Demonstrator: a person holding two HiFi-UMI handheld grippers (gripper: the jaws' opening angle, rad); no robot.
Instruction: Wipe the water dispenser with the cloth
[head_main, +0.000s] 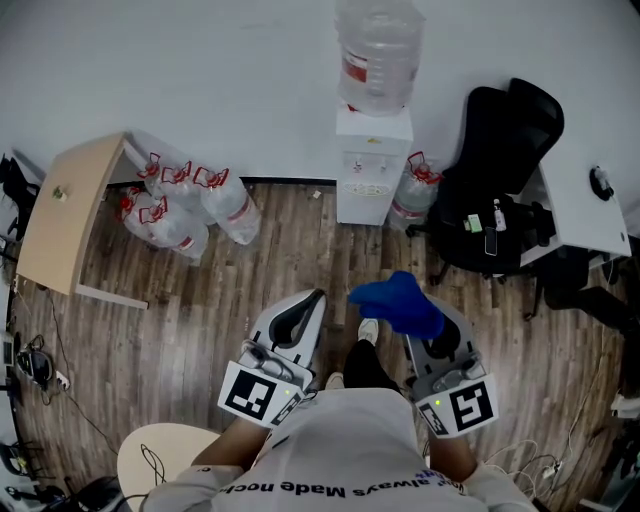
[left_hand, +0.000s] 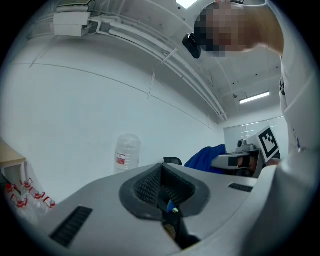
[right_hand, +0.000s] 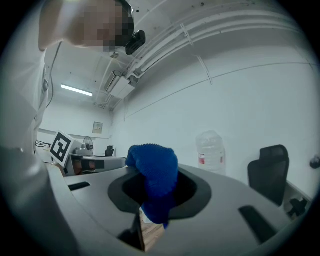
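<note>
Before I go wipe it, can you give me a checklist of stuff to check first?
1. Cloth held: the blue cloth is pinched in the right gripper. Ok.
2. Left gripper free: jaws together, nothing in them. Ok.
3. Water dispenser in reach: it stands by the wall, well ahead of both grippers. Not ok, probably step closer.
4. Path: bare wood floor ahead; spare bottles and office chair sit off to the sides. Ok.
5. Cloth damp or dry: cannot tell.

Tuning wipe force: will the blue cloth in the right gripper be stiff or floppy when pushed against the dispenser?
Likely floppy: the cloth bunches and folds over where the right gripper pinches it. Its fuzzy pile probably grips rather than slips.
</note>
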